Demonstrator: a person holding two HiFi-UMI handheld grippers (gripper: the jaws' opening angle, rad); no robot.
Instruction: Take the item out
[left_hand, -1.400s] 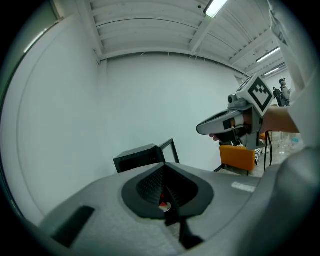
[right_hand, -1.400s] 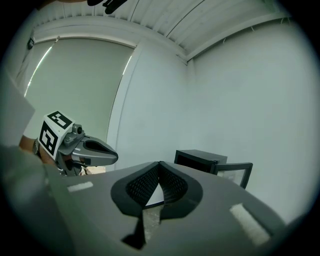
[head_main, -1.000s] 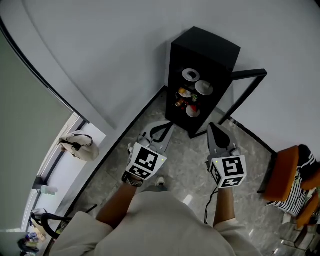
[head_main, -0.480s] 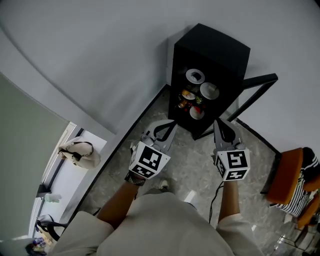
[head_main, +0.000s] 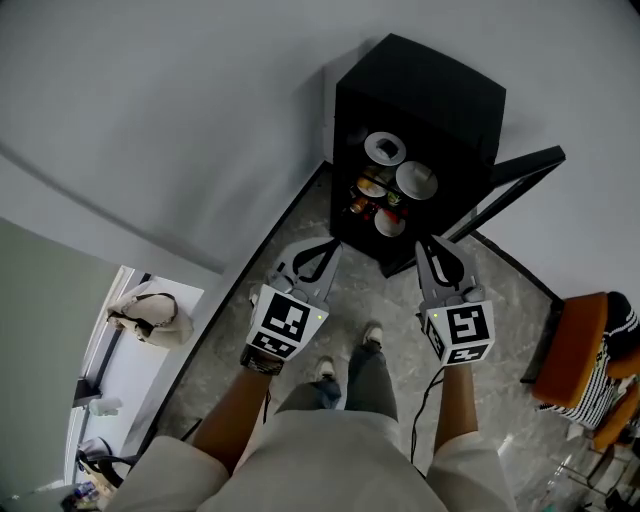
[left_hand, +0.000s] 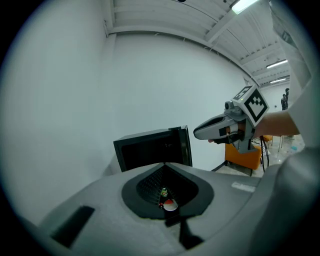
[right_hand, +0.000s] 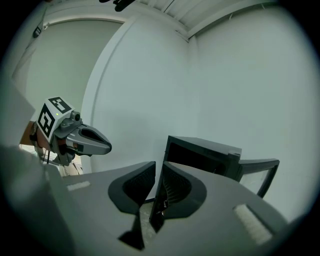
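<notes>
A black cabinet (head_main: 420, 90) stands against the white wall with its glass door (head_main: 500, 185) swung open to the right. On its shelves lie white dishes (head_main: 384, 149) and small colourful items (head_main: 368, 190). My left gripper (head_main: 325, 245) is shut and empty, just short of the cabinet's lower left corner; through the hole in its pads a red-and-white item (left_hand: 169, 204) shows. My right gripper (head_main: 428, 243) points at the doorway, and its jaws have just been opening to a narrow slit (right_hand: 159, 164) with nothing between them. Both are apart from the cabinet (right_hand: 200, 155).
An orange chair (head_main: 570, 350) with striped cloth (head_main: 603, 375) stands at the right. A glass partition runs along the left, with a beige bag (head_main: 150, 315) behind it. The person's feet (head_main: 345, 360) are on the marble floor below the grippers.
Both grippers have come forward, nearer the cabinet front. The person has stepped ahead, so legs and feet now show. The right gripper's jaws have parted a little.
</notes>
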